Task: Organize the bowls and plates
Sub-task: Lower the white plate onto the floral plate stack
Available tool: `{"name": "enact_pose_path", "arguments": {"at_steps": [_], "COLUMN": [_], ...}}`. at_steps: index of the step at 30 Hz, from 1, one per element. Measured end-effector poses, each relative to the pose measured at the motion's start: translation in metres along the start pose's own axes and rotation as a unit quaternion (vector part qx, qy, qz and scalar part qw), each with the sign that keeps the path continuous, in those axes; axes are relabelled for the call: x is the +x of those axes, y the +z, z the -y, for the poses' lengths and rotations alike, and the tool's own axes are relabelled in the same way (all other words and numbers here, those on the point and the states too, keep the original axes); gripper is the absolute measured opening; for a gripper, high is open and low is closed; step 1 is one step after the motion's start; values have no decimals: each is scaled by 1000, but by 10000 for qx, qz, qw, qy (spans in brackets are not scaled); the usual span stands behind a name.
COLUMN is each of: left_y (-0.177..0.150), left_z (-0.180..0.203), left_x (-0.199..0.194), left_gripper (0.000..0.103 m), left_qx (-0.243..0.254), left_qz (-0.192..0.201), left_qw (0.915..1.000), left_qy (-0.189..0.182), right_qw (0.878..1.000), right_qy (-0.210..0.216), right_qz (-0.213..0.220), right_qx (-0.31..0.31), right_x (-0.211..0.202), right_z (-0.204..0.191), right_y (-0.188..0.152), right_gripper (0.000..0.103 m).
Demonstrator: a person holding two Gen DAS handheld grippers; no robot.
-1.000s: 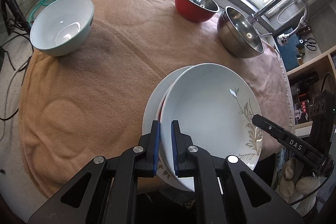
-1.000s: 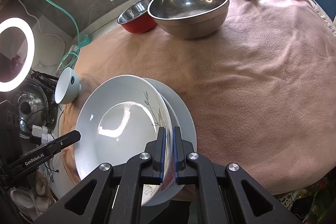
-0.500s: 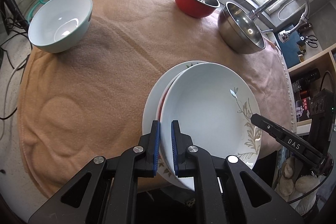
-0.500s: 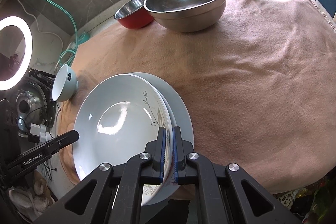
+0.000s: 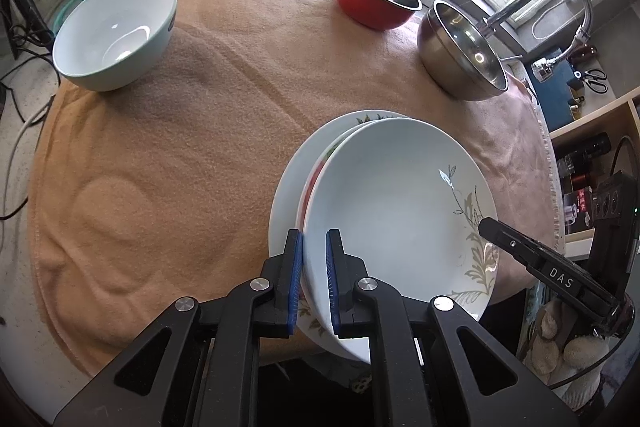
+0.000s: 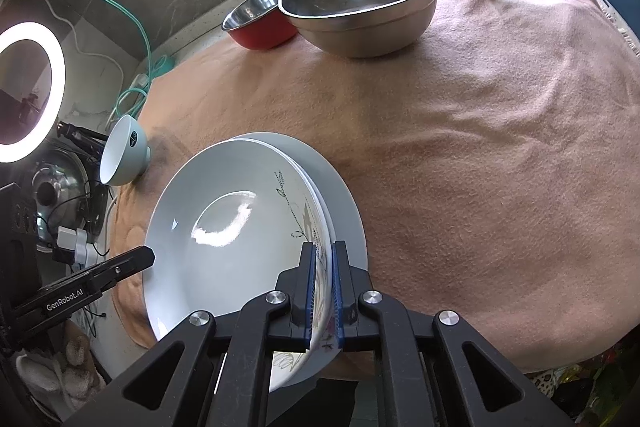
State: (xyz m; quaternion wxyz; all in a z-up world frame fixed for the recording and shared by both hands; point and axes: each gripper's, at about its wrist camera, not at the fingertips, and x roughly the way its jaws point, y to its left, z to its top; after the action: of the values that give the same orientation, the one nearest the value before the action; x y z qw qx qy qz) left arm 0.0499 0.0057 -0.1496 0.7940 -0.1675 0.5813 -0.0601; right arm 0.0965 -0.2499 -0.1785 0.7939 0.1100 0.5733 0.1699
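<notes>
The left gripper [image 5: 313, 275] and the right gripper [image 6: 323, 287] each clamp opposite rims of a stack of white plates [image 5: 400, 211] with a leaf pattern, held over the near edge of a peach towel [image 5: 180, 147]. Farther off stand a pale ceramic bowl [image 5: 116, 31], a red bowl [image 5: 376, 1] and a steel bowl [image 5: 464, 57].

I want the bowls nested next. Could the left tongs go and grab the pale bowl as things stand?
Probably not yet: the left tongs are shut on the plate stack. The towel between them and the pale bowl lies bare, so the path looks free.
</notes>
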Motion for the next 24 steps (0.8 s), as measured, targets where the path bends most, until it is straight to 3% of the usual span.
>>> {"name": "enact_pose_path", "arguments": {"at_steps": [9,20,24], "left_y": [-2,-4,-2], "left_z": [-5,-8,-11], "left_x": [-11,-19,-24], "left_gripper": [9,12,12], "left_qx": [-345,-533,-550], "left_qz": [216,311,357], "left_qw": [9988,9976,9973], "left_qy": [-260,-319,-337], "right_qw": [9998,9988,9986], "right_qy": [166,328,307], "right_qz": [76,150,264], "right_qx": [127,331,349], "right_x": [-4,-8,-15], "right_z": [5,12,17], "right_y": [-7,-11,-11], "right_gripper": [10,15,24]}}
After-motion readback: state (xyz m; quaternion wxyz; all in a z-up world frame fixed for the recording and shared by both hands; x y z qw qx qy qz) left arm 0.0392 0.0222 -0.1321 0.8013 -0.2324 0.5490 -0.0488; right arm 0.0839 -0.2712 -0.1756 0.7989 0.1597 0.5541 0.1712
